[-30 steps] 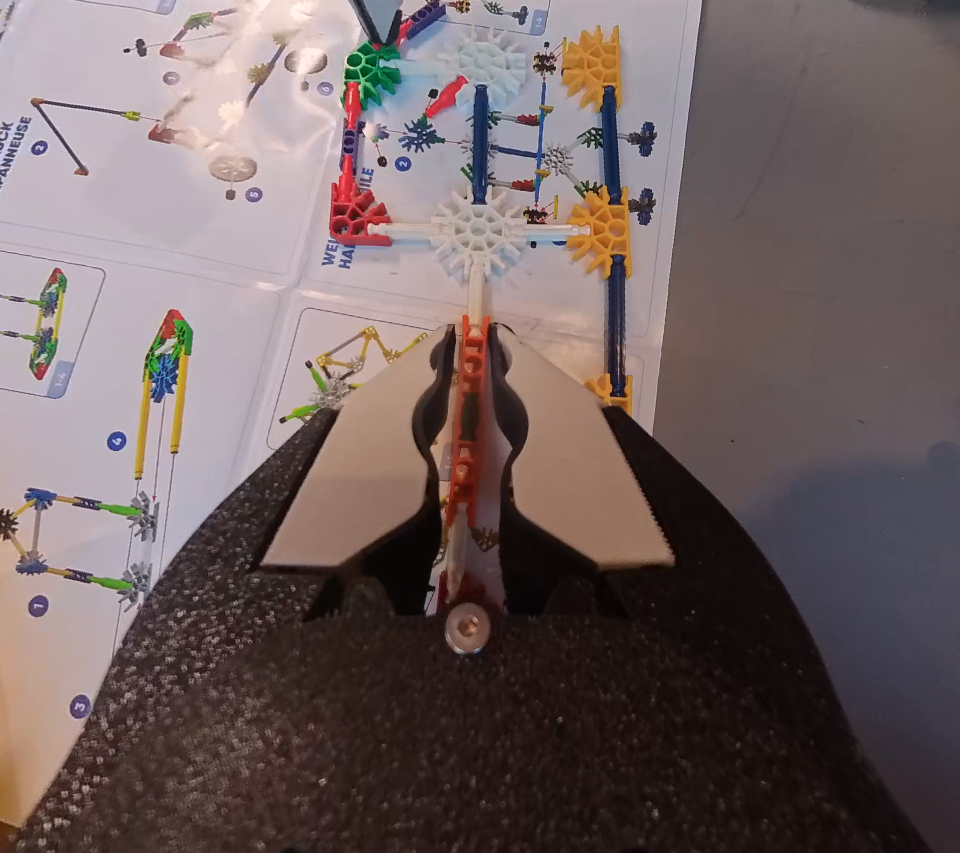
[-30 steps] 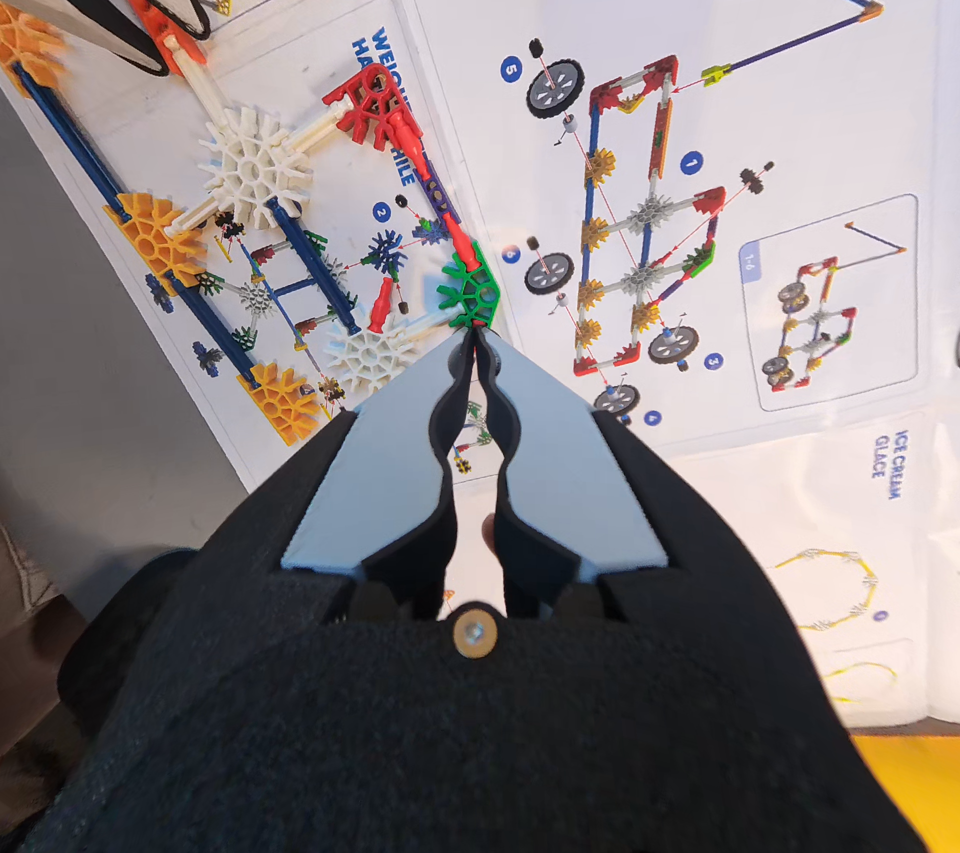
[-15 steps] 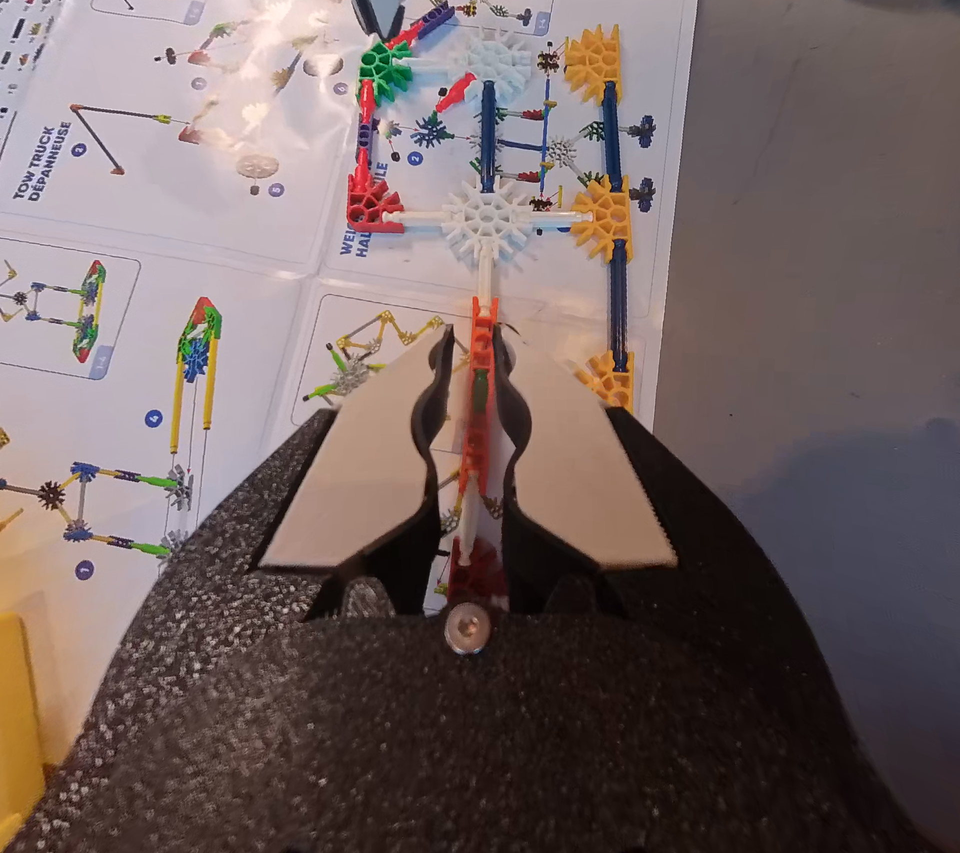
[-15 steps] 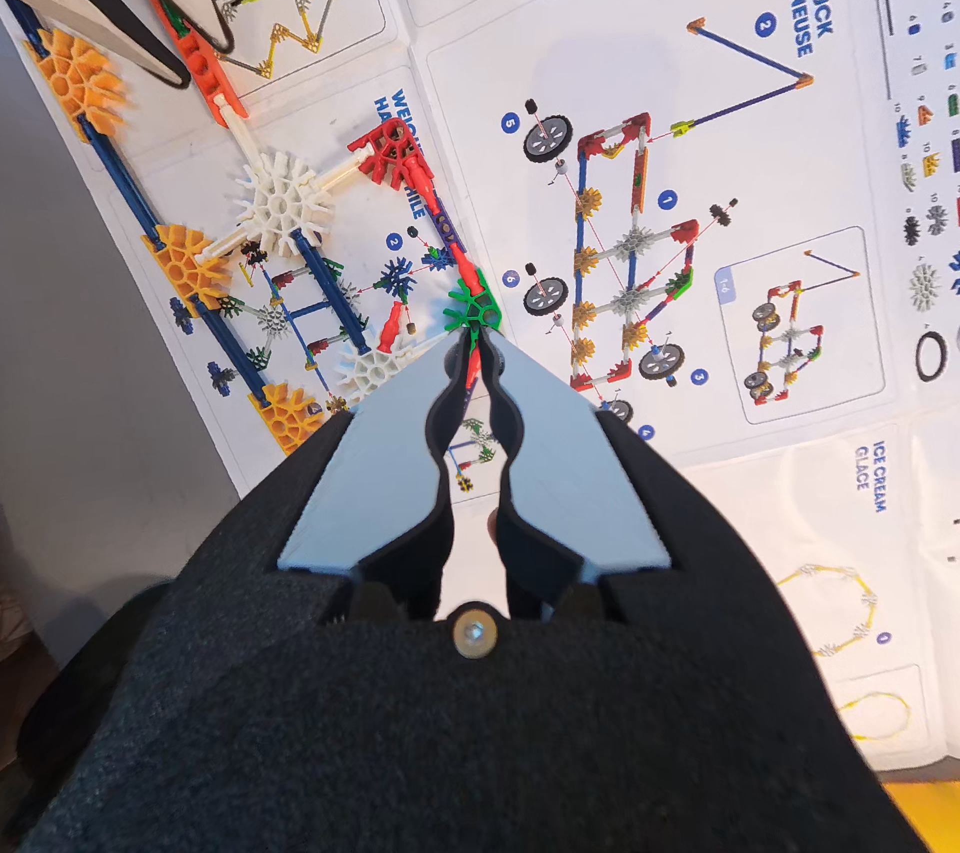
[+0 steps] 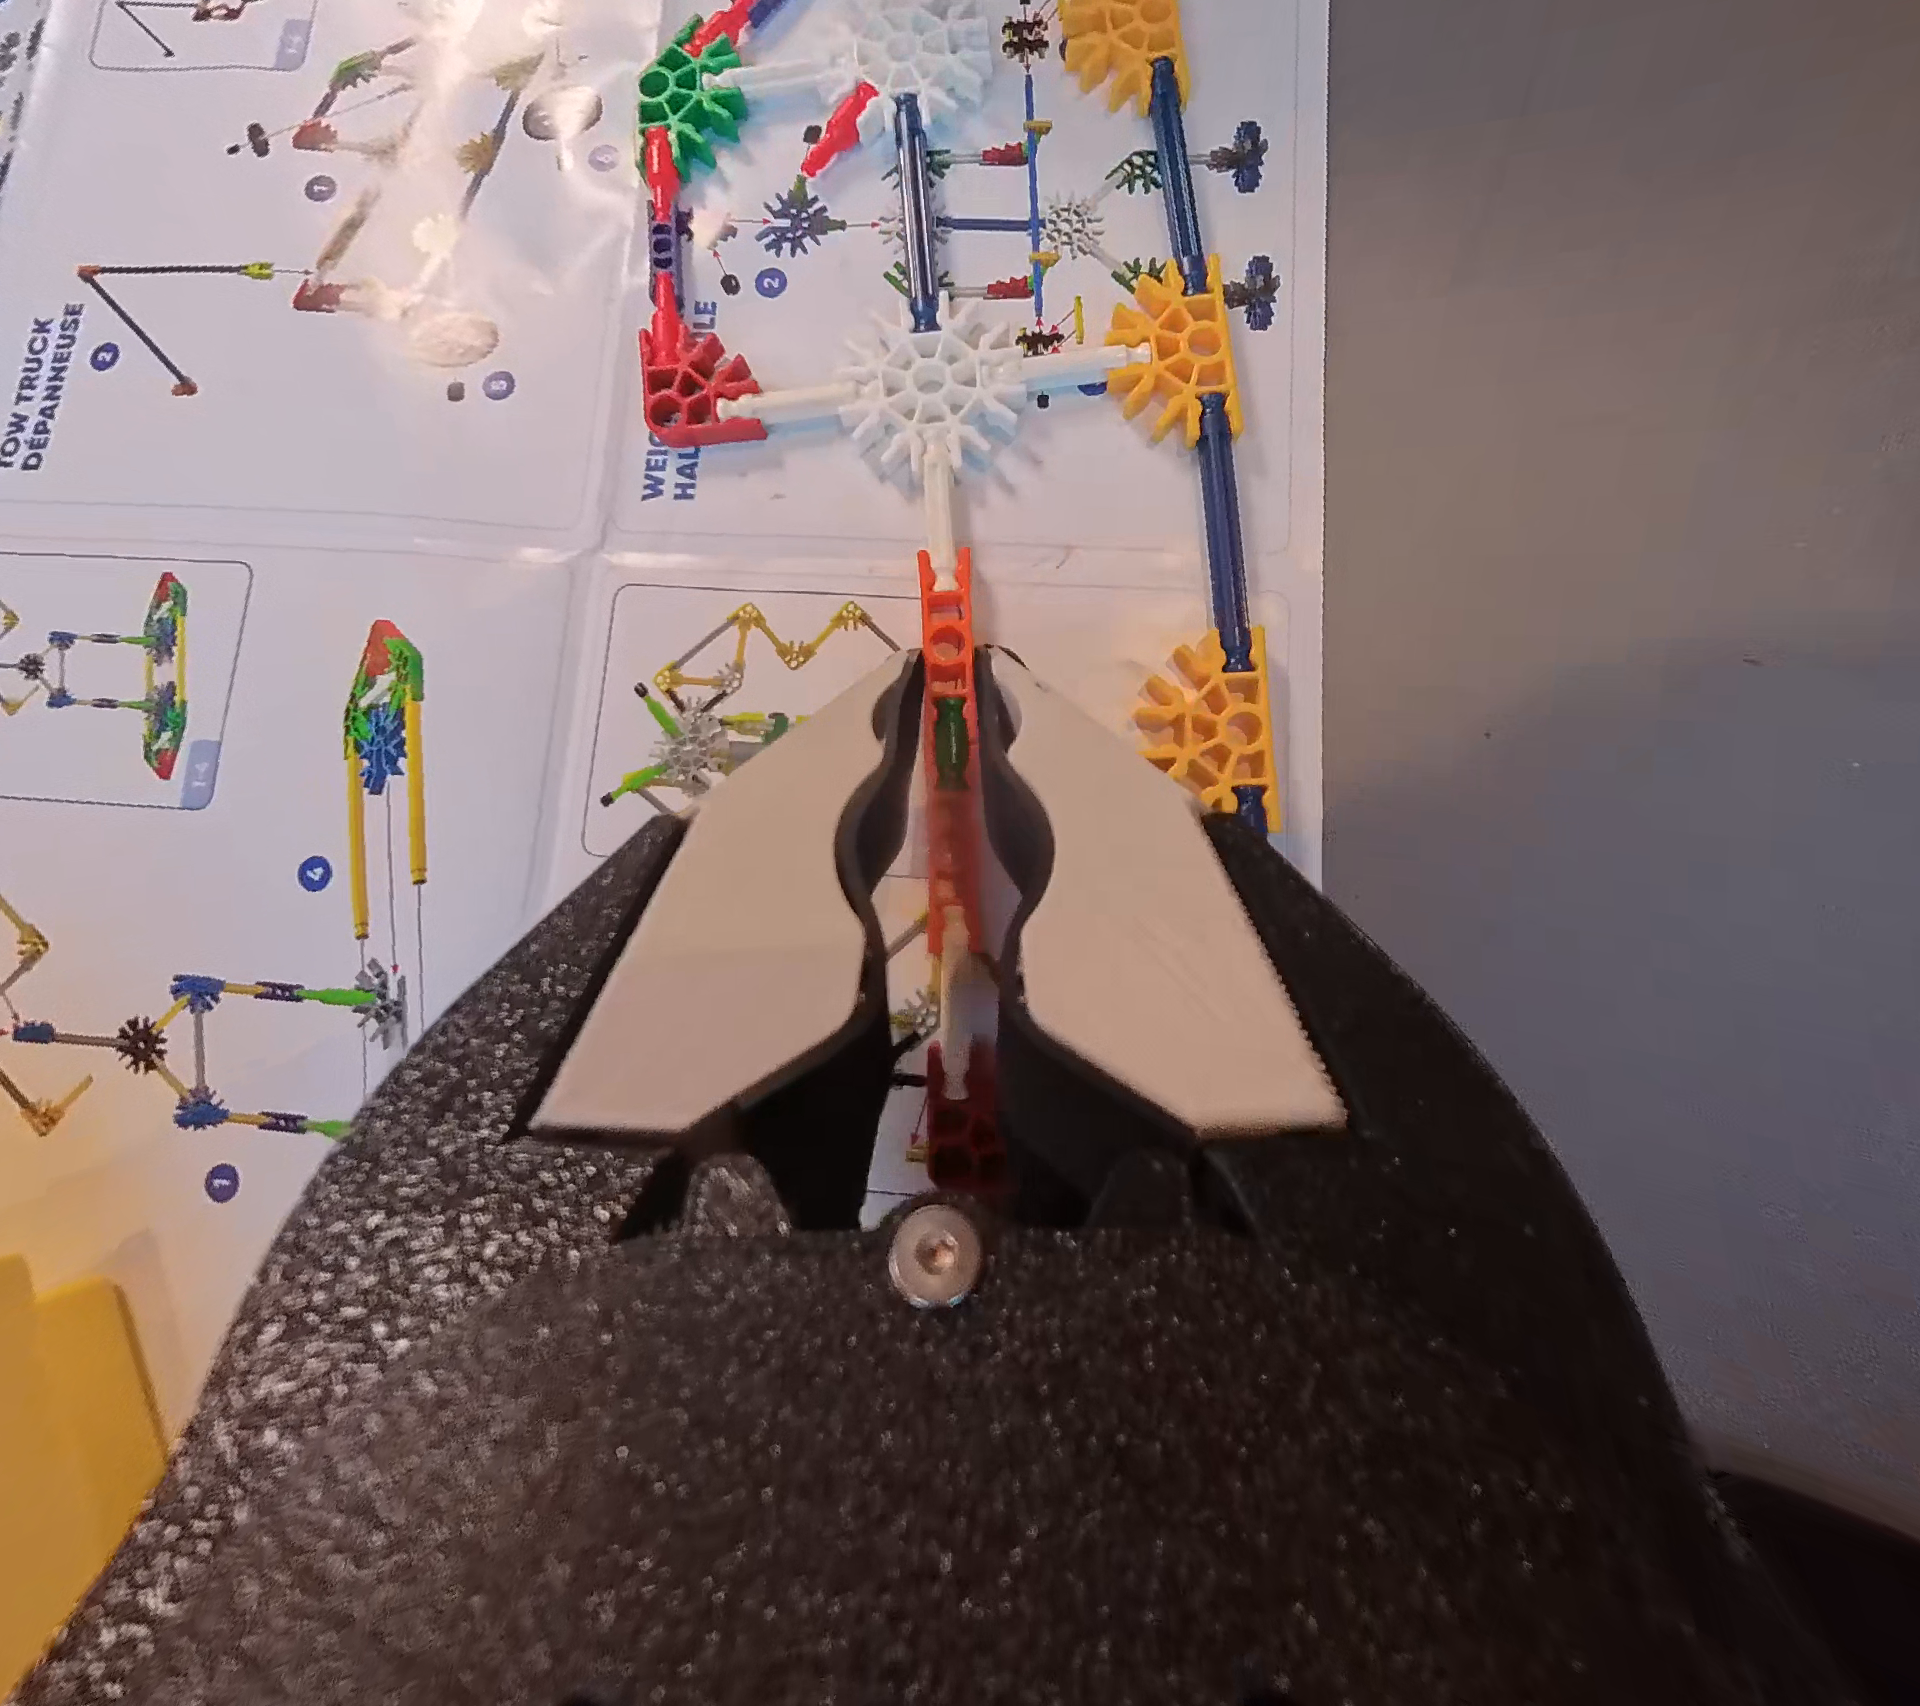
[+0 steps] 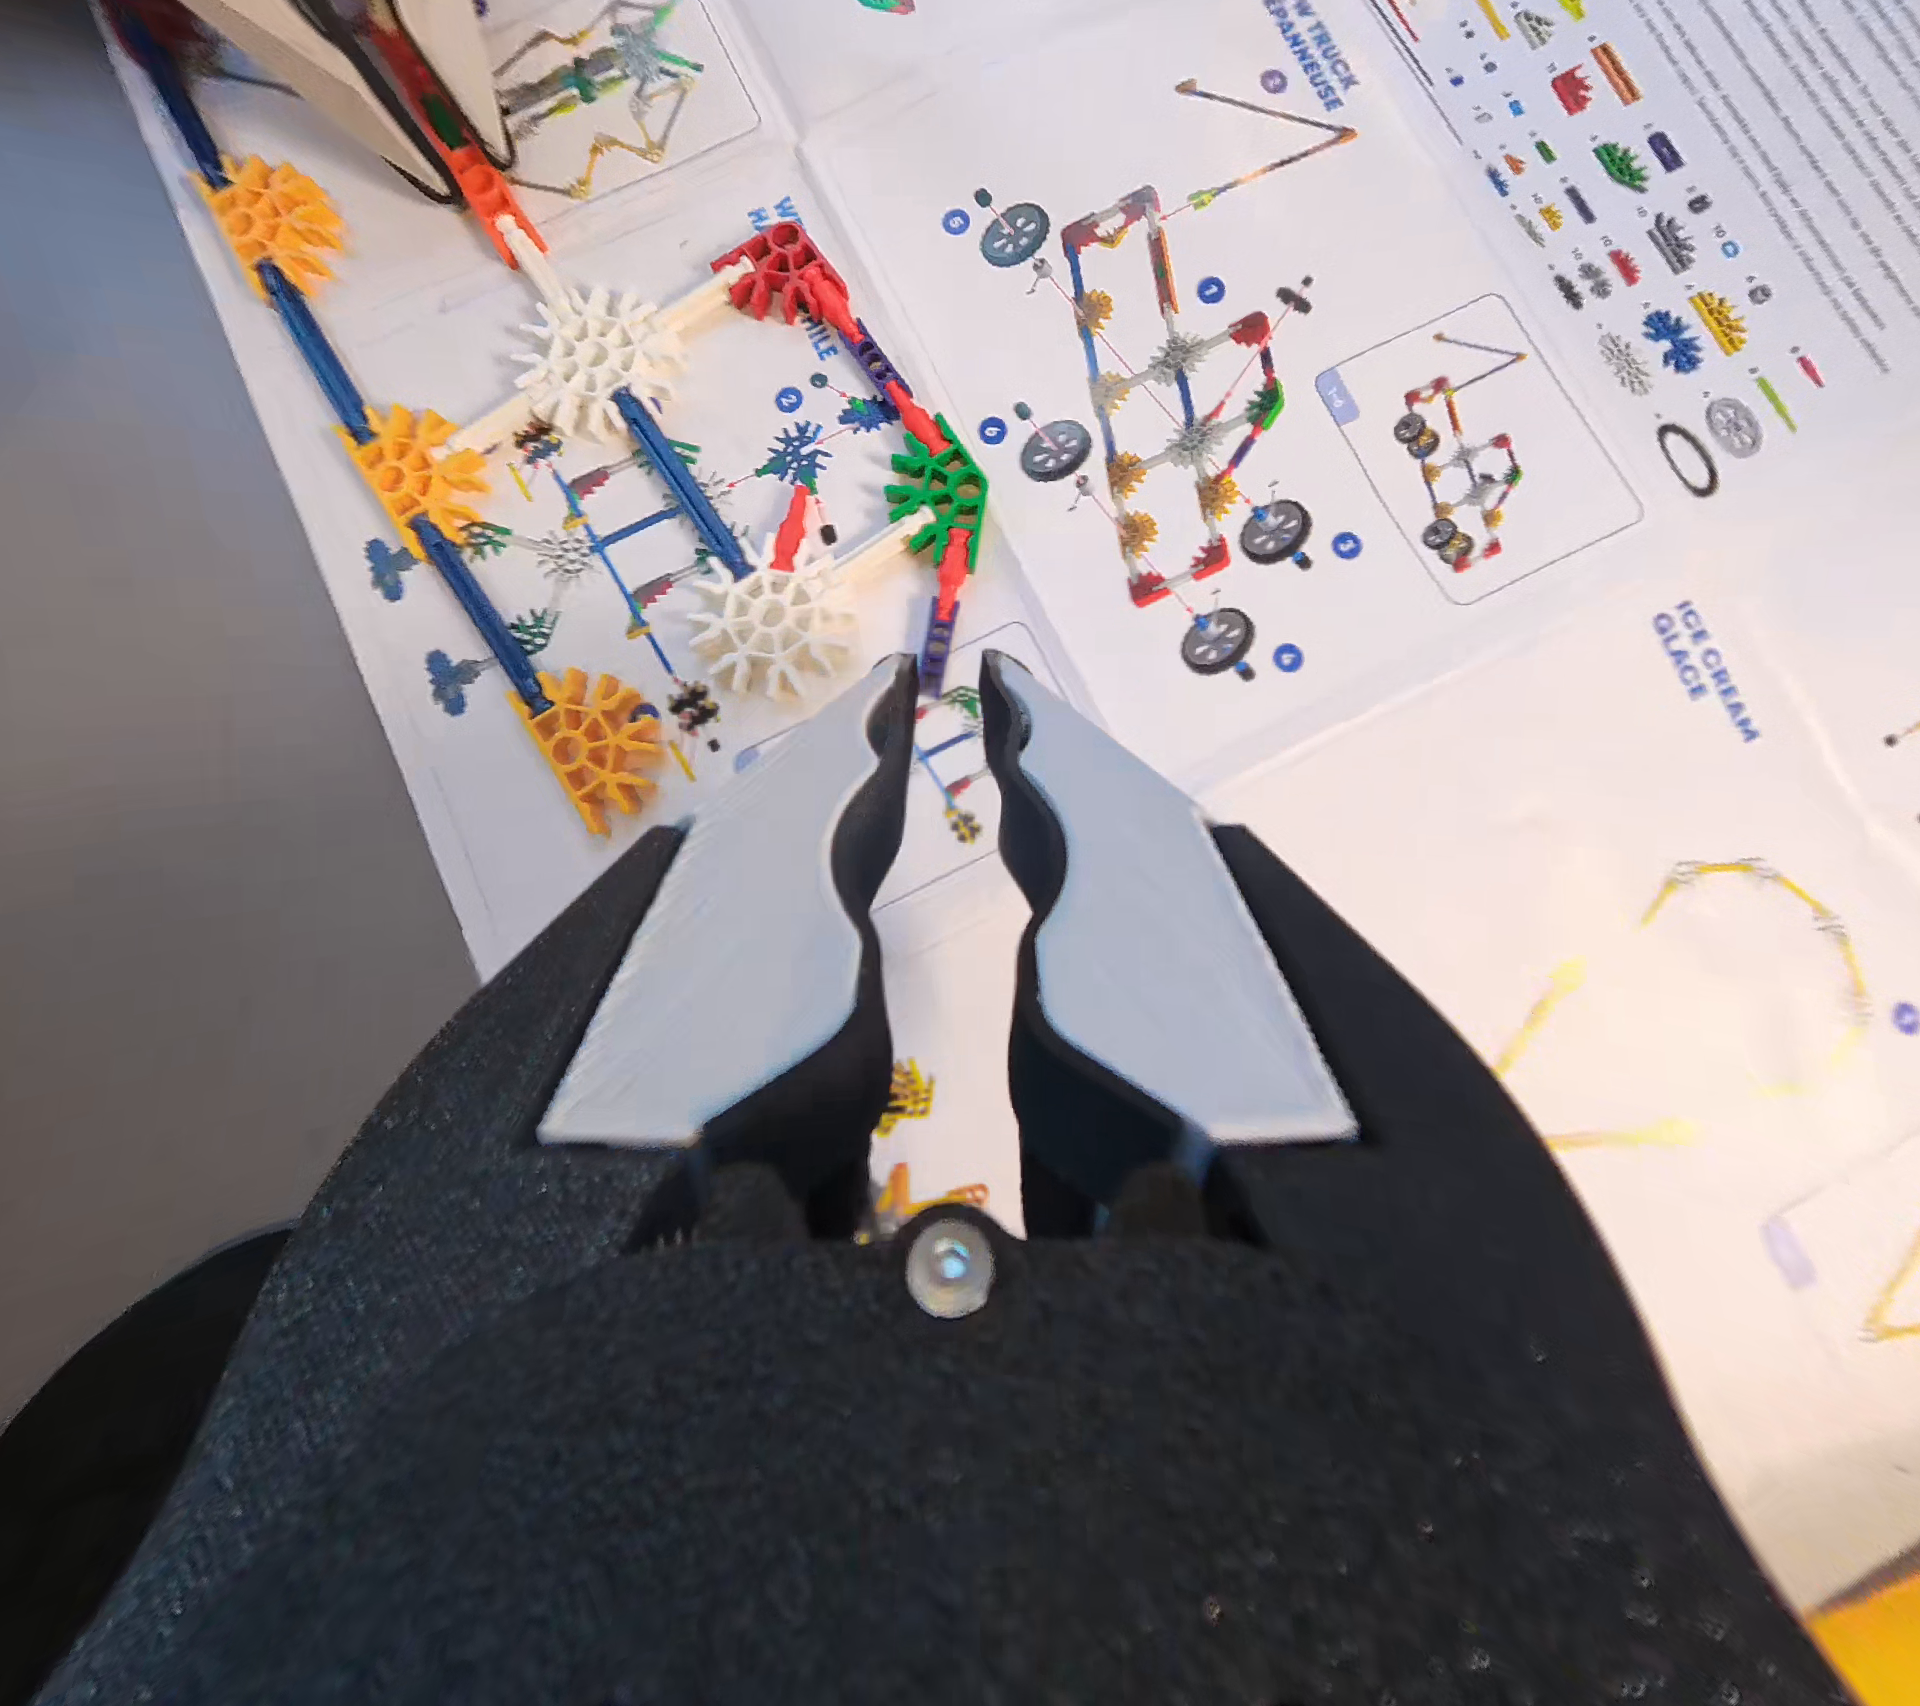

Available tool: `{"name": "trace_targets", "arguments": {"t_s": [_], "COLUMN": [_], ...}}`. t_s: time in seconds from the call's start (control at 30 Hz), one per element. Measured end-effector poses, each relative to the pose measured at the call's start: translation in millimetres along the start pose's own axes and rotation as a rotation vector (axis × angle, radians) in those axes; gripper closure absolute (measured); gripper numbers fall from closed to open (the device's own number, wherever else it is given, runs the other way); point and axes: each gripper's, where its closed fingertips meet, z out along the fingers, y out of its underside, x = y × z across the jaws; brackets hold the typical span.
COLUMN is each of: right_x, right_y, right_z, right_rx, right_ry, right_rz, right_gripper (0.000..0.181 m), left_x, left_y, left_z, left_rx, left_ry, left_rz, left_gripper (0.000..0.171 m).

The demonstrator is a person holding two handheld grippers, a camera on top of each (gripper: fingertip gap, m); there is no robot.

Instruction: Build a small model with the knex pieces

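Backing off the green piece [image 6: 940,493], the right gripper [image 6: 945,669] now gapes empty; the left gripper [image 5: 951,669] pinches the orange piece [image 5: 945,617].

instruction sheet [image 6: 1299,773] under toy frame: blue printed headings beside model diagrams, numbered blue dots by steps, dense small print at one corner

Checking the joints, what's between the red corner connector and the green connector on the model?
In the left wrist view, red corner connector and green connector are joined by a red-tipped rod with a purple middle piece.
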Motion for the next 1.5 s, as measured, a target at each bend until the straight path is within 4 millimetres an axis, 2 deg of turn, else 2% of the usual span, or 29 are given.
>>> {"name": "trace_targets", "arguments": {"t_s": [0.07, 0.17, 0.33, 0.47, 0.57, 0.7, 0.8, 0.9, 1.07, 1.23, 1.37, 1.5], "right_x": [-11.9, -11.9, 13.1, 31.0, 38.0, 43.5, 48.5, 54.2, 58.9, 63.3, 62.7, 59.4], "right_y": [0.2, -3.3, -11.0, -11.4, -8.4, -7.9, -11.8, -16.1, -20.7, -20.9, -20.7, -31.2], "right_z": [-3.0, -5.1, -15.5, -16.5, -13.9, -7.3, 3.4, 18.2, 40.4, 48.1, 48.5, 38.3], "right_rx": [0.080, 0.194, 0.303, 0.363, 0.358, 0.338, 0.291, 0.217, 0.107, 0.048, 0.048, 0.135], "right_ry": [-0.015, 0.033, 0.140, 0.187, 0.229, 0.265, 0.266, 0.260, 0.210, 0.210, 0.222, 0.219], "right_rz": [0.024, 0.051, 0.097, 0.184, 0.196, 0.199, 0.181, 0.151, 0.152, 0.162, 0.145, 0.137], "right_gripper": [0.170, 0.169, 0.166, 0.165, 0.166, 0.166, 0.168, 0.178, 0.181, 0.181, 0.181, 0.177], "left_x": [-1.3, -5.2, -14.8, -25.3, -36.3, -50.7, -54.0, -58.9, -56.1, -49.5, -43.4, -41.8], "left_y": [0.5, 1.1, 0.9, 1.1, 2.5, -6.0, -12.4, -6.2, 7.1, 13.2, 13.6, 8.0], "left_z": [-0.4, -0.6, 0.4, 0.5, -3.2, -16.6, -25.1, -25.6, -18.8, -14.5, -13.9, -24.7], "left_rx": [0.008, 0.020, 0.035, 0.045, 0.070, 0.170, 0.220, 0.190, 0.128, 0.090, 0.081, 0.108], "left_ry": [0.021, 0.055, 0.062, -0.002, -0.077, -0.191, -0.216, -0.238, -0.209, -0.168, -0.131, -0.124], "left_rz": [0.022, 0.031, 0.055, 0.037, -0.007, -0.075, -0.108, -0.122, -0.136, -0.138, -0.142, -0.139], "left_gripper": [0.165, 0.165, 0.164, 0.164, 0.161, 0.161, 0.160, 0.158, 0.154, 0.158, 0.168, 0.164]}}
